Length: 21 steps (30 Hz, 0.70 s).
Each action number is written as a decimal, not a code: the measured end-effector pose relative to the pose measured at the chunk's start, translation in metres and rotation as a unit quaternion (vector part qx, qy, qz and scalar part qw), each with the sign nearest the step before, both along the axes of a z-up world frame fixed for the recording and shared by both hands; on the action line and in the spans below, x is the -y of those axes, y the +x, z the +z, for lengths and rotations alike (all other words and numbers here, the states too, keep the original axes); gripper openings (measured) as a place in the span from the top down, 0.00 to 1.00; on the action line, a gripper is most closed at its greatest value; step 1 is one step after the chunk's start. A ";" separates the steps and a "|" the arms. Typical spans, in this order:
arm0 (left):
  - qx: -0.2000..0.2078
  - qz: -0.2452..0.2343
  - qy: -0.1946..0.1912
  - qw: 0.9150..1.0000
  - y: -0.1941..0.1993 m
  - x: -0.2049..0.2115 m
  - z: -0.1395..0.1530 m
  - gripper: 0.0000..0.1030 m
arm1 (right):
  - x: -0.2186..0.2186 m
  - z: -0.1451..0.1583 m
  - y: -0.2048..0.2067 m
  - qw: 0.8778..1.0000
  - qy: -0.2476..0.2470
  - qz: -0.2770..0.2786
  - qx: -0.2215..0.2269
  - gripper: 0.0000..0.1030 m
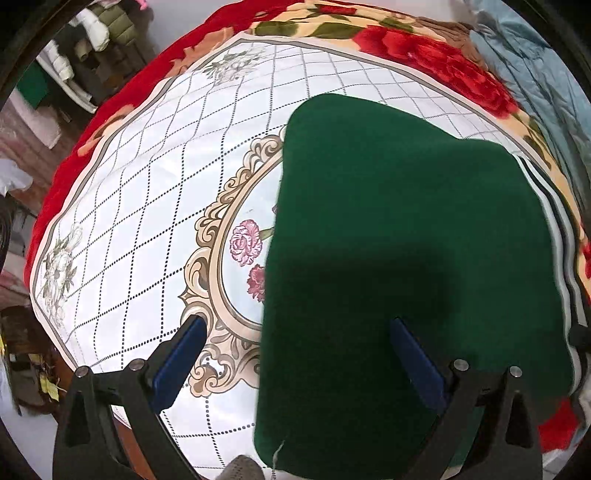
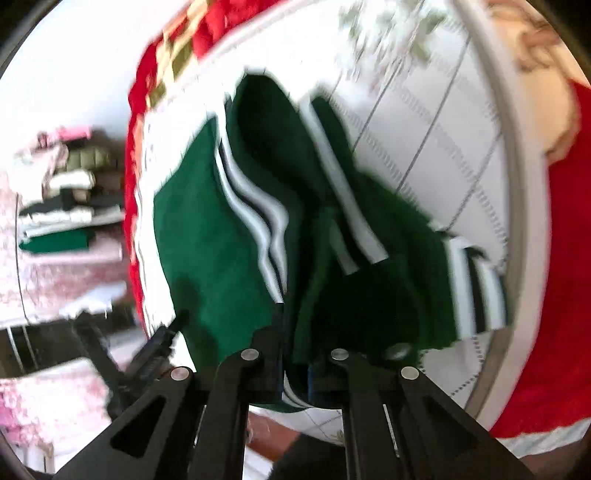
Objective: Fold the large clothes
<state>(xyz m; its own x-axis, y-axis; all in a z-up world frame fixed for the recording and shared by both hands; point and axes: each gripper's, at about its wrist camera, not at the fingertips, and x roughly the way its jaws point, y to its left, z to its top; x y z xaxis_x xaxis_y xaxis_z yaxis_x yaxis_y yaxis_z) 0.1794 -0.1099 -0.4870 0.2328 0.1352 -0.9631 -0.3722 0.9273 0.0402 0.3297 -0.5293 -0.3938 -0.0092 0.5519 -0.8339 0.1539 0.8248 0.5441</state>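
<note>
A dark green garment (image 1: 406, 229) with white side stripes (image 1: 557, 236) lies folded on a white checked sheet (image 1: 147, 192) with a floral medallion. My left gripper (image 1: 299, 332) hangs open above the garment's near left edge. One blue pad is over the sheet, the other over the green cloth, and nothing is between them. In the right wrist view, which is blurred, the green garment (image 2: 207, 229) is bunched and its striped edge is lifted. My right gripper (image 2: 291, 343) is shut on that striped green fabric, which runs down between its fingers.
A red floral blanket (image 1: 436, 62) lies under the sheet and rims it. A light blue quilted jacket (image 1: 535, 74) and a brown garment (image 1: 443, 27) lie at the far right. Stacked folded clothes (image 2: 66, 206) sit beyond the bed's edge.
</note>
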 end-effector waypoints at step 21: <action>-0.027 -0.013 0.000 1.000 0.027 0.010 -0.019 0.01 | -0.025 0.009 0.048 0.990 -0.128 0.065 -0.003 0.51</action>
